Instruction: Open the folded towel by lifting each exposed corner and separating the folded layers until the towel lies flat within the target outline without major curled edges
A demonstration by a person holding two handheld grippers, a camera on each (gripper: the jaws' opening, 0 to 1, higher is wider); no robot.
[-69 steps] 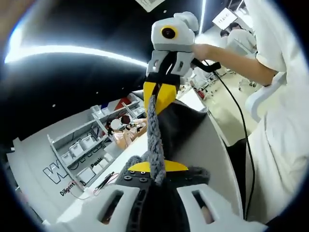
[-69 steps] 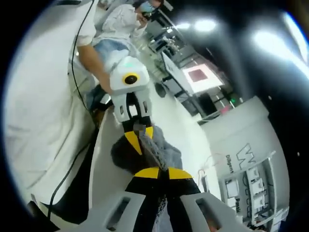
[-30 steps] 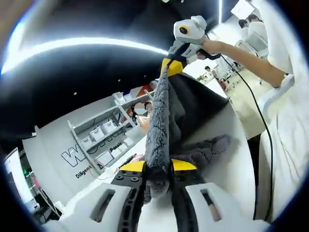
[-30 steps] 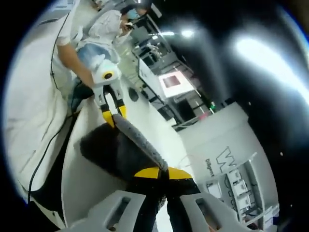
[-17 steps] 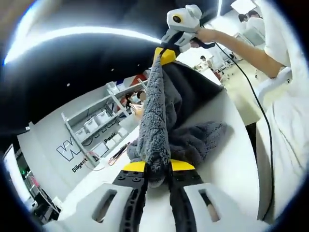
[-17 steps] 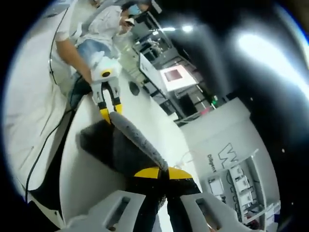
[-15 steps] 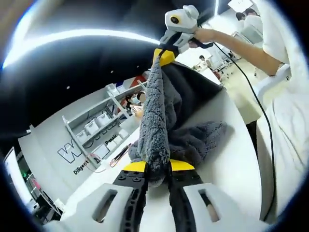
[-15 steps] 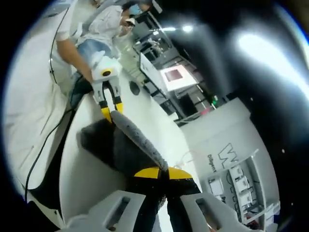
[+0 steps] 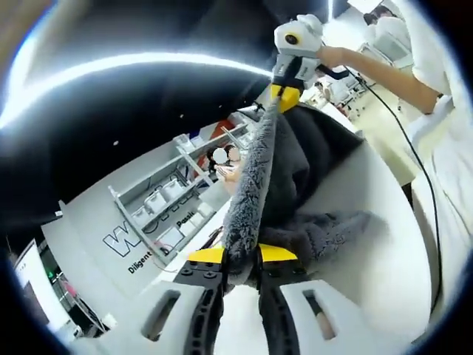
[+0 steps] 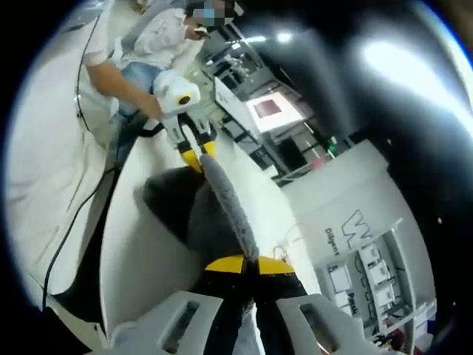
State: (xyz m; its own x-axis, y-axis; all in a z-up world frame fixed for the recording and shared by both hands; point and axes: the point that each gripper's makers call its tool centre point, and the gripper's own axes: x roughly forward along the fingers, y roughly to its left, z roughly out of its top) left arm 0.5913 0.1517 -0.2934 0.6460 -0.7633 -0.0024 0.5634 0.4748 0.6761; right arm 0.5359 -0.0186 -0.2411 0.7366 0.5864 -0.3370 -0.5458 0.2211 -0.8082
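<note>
While the white table (image 9: pixel 384 244) supports the lower folds, the grey towel (image 9: pixel 255 185) is raised above it, with one edge stretched taut between the two grippers. In the left gripper view, the remaining cloth hangs from this edge and trails onto the table surface to the right. Beside the table stands a person in white clothing (image 9: pixel 451 140), seen at the right of the left gripper view and at the left of the right gripper view. Behind the table, a white wall with shelving (image 9: pixel 166 203) carries small bins.

The left gripper (image 9: pixel 240 259) is clenched on one towel corner, its yellow-tipped jaws pressed against the pile. The right gripper (image 10: pixel 247 264) is clamped on the opposite corner in the same manner. Each gripper appears at the far end of the taut edge in the other's view, held by a hand (image 9: pixel 334 56)
</note>
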